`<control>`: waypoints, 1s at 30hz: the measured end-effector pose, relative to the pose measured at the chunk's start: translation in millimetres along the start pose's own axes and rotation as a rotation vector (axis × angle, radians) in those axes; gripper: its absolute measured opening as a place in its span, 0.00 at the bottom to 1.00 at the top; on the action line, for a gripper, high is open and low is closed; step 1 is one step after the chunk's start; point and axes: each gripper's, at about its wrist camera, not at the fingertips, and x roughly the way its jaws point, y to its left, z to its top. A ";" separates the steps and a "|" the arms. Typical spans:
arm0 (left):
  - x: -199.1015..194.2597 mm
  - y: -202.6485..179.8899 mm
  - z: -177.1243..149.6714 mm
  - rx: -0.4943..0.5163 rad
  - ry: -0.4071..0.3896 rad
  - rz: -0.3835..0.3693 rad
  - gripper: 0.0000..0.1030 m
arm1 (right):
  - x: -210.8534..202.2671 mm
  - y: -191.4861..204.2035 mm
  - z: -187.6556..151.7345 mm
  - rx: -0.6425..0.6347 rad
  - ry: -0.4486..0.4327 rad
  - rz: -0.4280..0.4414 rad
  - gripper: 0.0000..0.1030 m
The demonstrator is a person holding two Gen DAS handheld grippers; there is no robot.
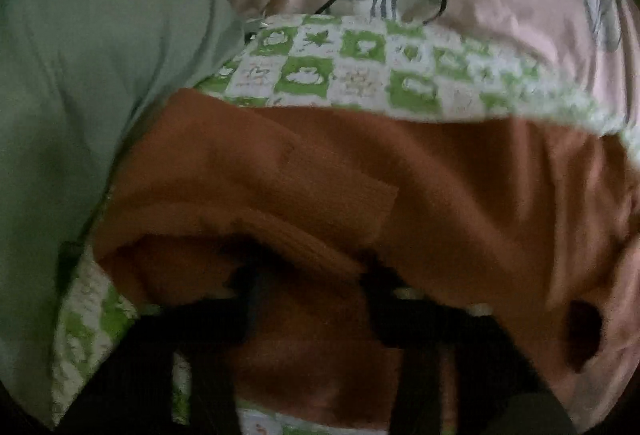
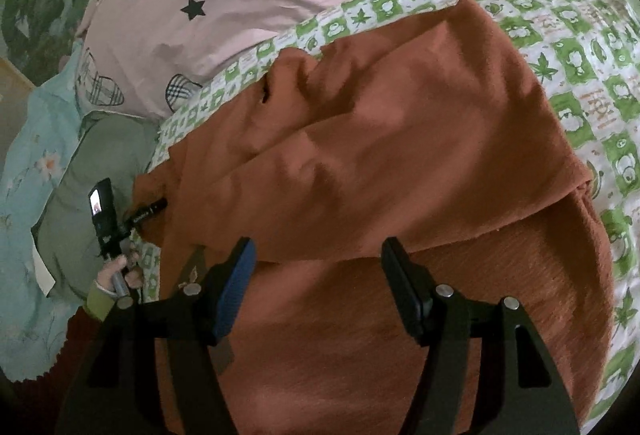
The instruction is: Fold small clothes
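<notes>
Your right gripper (image 2: pixel 318 287) is matte black, its two arms angular with cut-out slots; round silver screws cap the pivots; the finger at nine o'clock carries a blue ribbed pad, the one at three o'clock a dark pad. Your left gripper (image 1: pixel 308 275) shows only as blurred black bars; from the right wrist view, at nine o'clock, your left hand (image 2: pixel 120 271) is bare-skinned under an olive-green cuff.

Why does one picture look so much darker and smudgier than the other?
Left wrist view: dim and motion-blurred, the left gripper a dark shape against the orange garment. Right wrist view: brighter and sharper, the right gripper open and crisp, checks on the green patterned cloth legible. Both bend at the fisheye edges.
</notes>
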 end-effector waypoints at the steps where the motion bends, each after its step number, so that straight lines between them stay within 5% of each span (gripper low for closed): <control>1: -4.1 4.3 1.0 -0.024 -0.005 -0.027 0.08 | -0.3 2.2 -0.8 -0.003 -0.002 0.006 0.64; 10: -84.6 -27.6 -7.2 -0.135 -0.124 -0.328 0.07 | -5.3 11.6 -9.5 -0.012 -0.010 0.054 0.64; 19: -131.4 -204.3 -27.4 0.041 -0.106 -0.652 0.07 | -28.8 -13.0 -16.7 0.047 -0.057 0.048 0.64; 24: -99.4 -304.1 -57.9 0.134 0.000 -0.721 0.07 | -48.1 -35.3 -16.2 0.093 -0.100 0.028 0.64; 30: -49.3 -346.2 -93.0 0.195 0.117 -0.661 0.14 | -52.3 -52.1 -12.6 0.131 -0.108 0.015 0.64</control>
